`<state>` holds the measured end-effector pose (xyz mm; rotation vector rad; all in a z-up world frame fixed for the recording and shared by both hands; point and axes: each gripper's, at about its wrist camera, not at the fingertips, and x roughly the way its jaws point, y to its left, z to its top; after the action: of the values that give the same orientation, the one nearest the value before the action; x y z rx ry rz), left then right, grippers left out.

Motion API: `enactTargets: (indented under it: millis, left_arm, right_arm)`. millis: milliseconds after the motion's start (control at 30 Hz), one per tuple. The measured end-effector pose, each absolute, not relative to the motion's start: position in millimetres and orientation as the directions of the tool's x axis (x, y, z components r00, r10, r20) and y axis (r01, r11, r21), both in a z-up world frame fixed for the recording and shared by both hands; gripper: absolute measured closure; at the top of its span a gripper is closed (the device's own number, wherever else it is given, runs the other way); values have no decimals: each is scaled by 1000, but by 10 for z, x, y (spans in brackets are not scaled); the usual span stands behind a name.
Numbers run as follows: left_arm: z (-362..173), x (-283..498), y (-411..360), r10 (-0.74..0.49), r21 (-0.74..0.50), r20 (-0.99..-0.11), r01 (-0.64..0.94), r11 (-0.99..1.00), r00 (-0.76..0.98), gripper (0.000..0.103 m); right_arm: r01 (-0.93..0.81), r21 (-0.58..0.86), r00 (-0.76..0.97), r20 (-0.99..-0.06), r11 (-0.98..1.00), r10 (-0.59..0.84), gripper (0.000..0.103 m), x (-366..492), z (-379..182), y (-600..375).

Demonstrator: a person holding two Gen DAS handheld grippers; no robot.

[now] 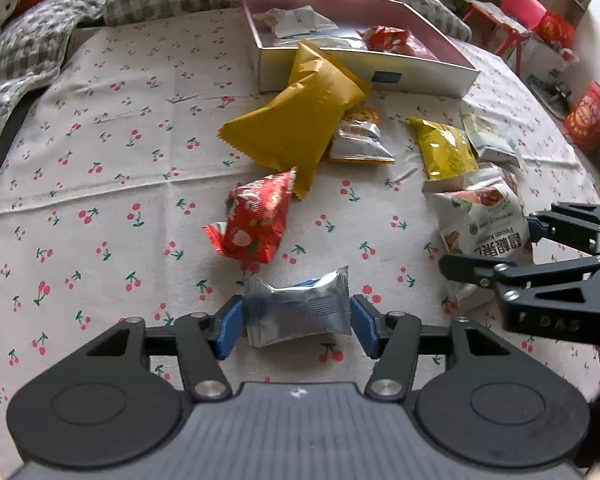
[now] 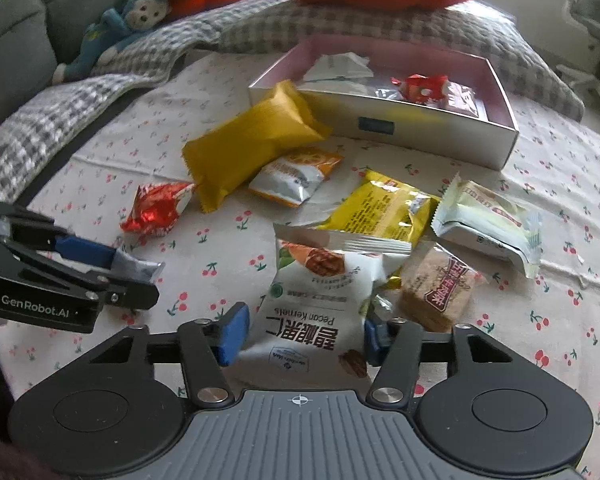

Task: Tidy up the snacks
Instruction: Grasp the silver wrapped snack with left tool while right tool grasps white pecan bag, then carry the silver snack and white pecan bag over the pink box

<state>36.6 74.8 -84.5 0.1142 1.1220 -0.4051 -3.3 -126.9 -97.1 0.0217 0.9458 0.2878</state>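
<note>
Silver packet (image 1: 298, 312) between left gripper (image 1: 296, 326), maybe touching

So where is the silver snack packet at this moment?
In the left wrist view the silver packet lies low in the centre on the cherry-print cloth, between the left gripper's blue pads, just below the red packet.

Both grippers black w/ blue pads, silver screws – left gripper (image 2: 140, 270) marked "GenRobot.AI", right gripper (image 2: 304, 330) grey ribbed body.
</note>
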Motion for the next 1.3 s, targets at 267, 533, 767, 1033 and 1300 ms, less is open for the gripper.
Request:
enactTargets:
  millis: [267,533,767,1033,1300]
  left_arm:
    - [-873,387,739,-241,-97,-899,370,924,365,39]
    - [-911,311,639,-194,5,-886,426,905,420,45]
    - [-859,273,607,-198,19,-880,447,894,432,69]
    - [-762,263,625,-242,-25,-865,444,896,439,70]
    - [-638,299,605,-295,-87,-848,434,897,440,70]
  right_arm:
    - [-215,190,532,-800,958,278,46,13,-964,-1304]
    - [-224,123,554,-800,967,230,49,17,-968,-1218]
    - [-257,122,550,-797,959,249,59,-44,-866,-1181]
    - [-271,175,570,-764,946,304,61,-108,-678,-1176]
    - [-239,227,586,-742,944,327,61,-63,-533,-1297]
